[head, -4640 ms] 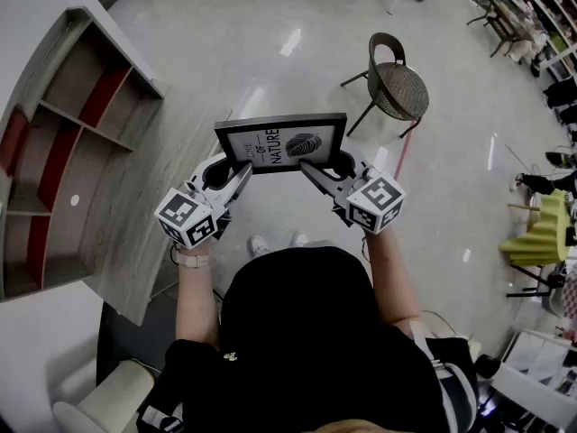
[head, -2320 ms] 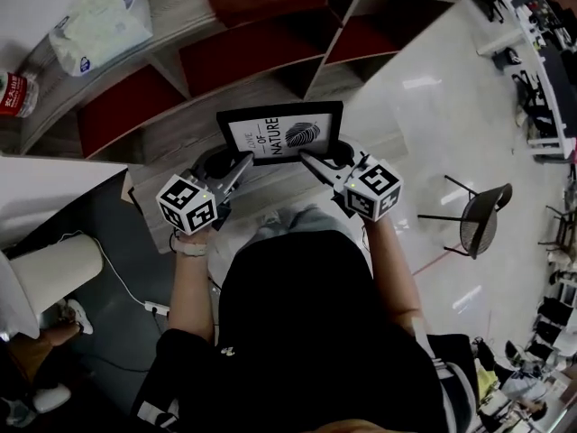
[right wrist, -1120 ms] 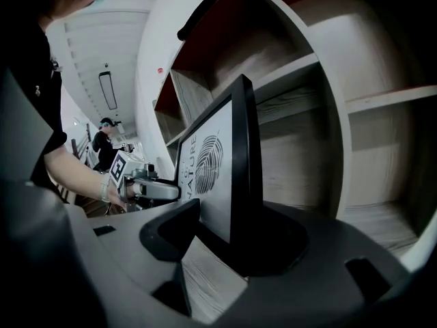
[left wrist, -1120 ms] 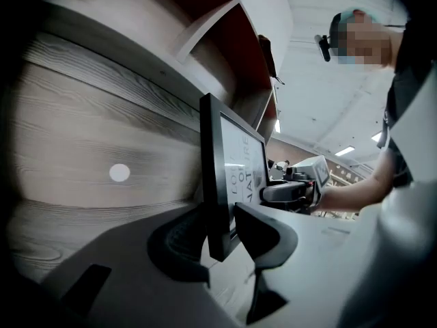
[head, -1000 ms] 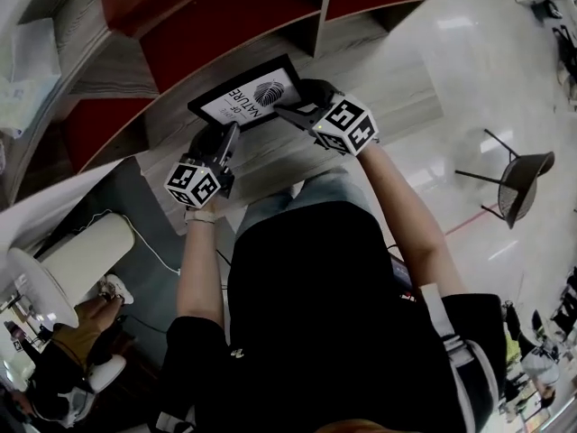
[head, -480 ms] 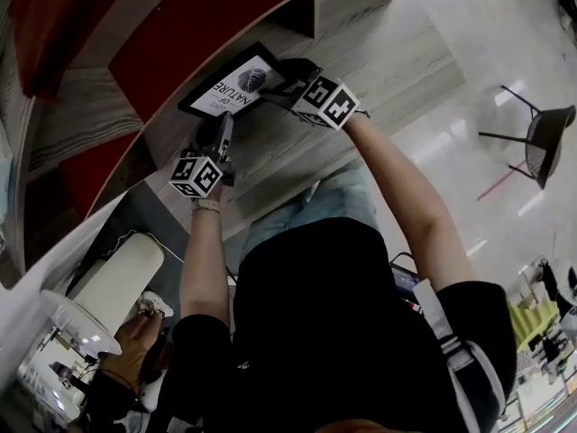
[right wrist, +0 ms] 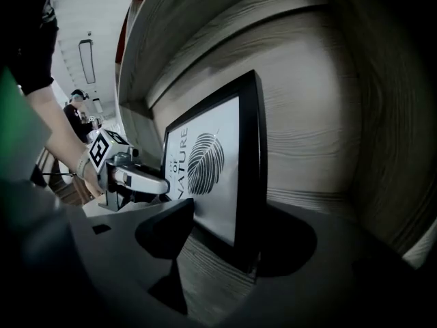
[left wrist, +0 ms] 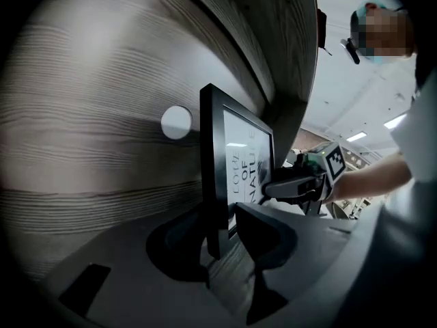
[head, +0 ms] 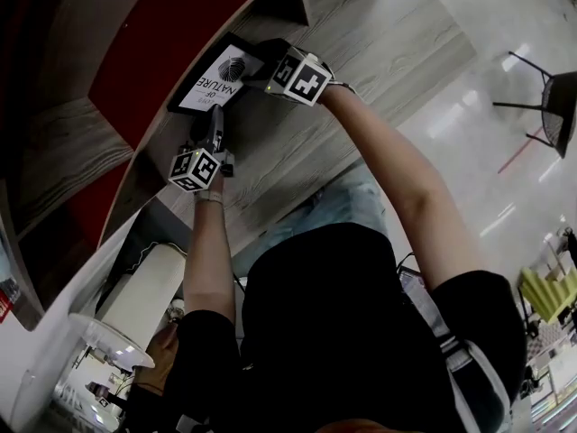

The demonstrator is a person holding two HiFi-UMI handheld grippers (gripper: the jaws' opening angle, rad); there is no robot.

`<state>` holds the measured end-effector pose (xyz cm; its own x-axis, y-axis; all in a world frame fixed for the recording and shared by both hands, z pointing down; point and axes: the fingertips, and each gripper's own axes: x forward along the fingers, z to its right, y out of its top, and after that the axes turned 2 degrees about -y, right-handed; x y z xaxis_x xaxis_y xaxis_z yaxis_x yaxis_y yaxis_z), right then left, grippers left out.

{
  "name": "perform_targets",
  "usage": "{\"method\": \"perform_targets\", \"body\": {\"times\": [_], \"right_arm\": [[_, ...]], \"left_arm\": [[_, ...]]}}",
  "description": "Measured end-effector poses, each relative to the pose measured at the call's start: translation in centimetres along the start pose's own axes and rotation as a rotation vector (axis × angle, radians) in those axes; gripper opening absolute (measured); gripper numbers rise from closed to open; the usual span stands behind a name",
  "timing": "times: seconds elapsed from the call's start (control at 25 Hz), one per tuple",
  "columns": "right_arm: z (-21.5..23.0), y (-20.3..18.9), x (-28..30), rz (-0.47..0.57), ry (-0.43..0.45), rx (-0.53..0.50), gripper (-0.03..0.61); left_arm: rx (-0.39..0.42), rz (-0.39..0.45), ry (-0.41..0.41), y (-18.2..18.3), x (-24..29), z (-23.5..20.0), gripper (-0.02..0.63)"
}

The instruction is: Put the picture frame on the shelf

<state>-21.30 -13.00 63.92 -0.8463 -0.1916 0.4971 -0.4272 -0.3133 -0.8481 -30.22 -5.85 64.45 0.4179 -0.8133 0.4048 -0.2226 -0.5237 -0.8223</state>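
Note:
The black picture frame (head: 215, 78) with a leaf print stands upright in a wooden shelf compartment (head: 361, 88), in front of its red back panel (head: 171, 34). My left gripper (head: 216, 117) straddles one bottom corner of the frame (left wrist: 235, 162). A thin gap shows between its front jaw and the glass, so the left gripper (left wrist: 218, 224) is open. My right gripper (head: 252, 75) straddles the other corner of the frame (right wrist: 212, 162). Its jaws have just been opening, and the right gripper (right wrist: 231, 217) stands open with the frame between them. The frame's lower edge seems to rest on the board.
A white round dot (left wrist: 176, 122) marks the shelf wall behind the frame. A chair (head: 559, 97) stands on the shiny floor at the right. A white rounded object (head: 135, 305) and another person's hand (head: 162, 350) are at the lower left.
Both grippers have carried the frame down and forward into the shelf compartment. The person has bent lower, so the shelf now fills the top of the head view.

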Motion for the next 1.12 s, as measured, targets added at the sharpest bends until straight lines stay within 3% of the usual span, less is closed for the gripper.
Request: {"method": "perform_targets", "body": {"times": [0.24, 0.48, 0.72, 1.12], "right_arm": [[2.3, 1.0, 4.9, -0.049, -0.032, 0.022, 0.273], [3.2, 0.5, 6.2, -0.098, -0.091, 0.027, 0.294], [4.0, 0.9, 6.4, -0.072, -0.161, 0.007, 0.303], [4.5, 1.0, 7.0, -0.081, -0.162, 0.031, 0.304]], "left_arm": [[0.02, -0.012, 0.056, 1.4, 1.6, -4.9, 0.124], [0.073, -0.059, 0.109, 1.3, 2.1, -6.1, 0.13], [0.118, -0.086, 0.163, 1.5, 2.8, -7.1, 0.141], [0.114, -0.123, 0.212, 0.7, 2.0, -7.9, 0.149]]}}
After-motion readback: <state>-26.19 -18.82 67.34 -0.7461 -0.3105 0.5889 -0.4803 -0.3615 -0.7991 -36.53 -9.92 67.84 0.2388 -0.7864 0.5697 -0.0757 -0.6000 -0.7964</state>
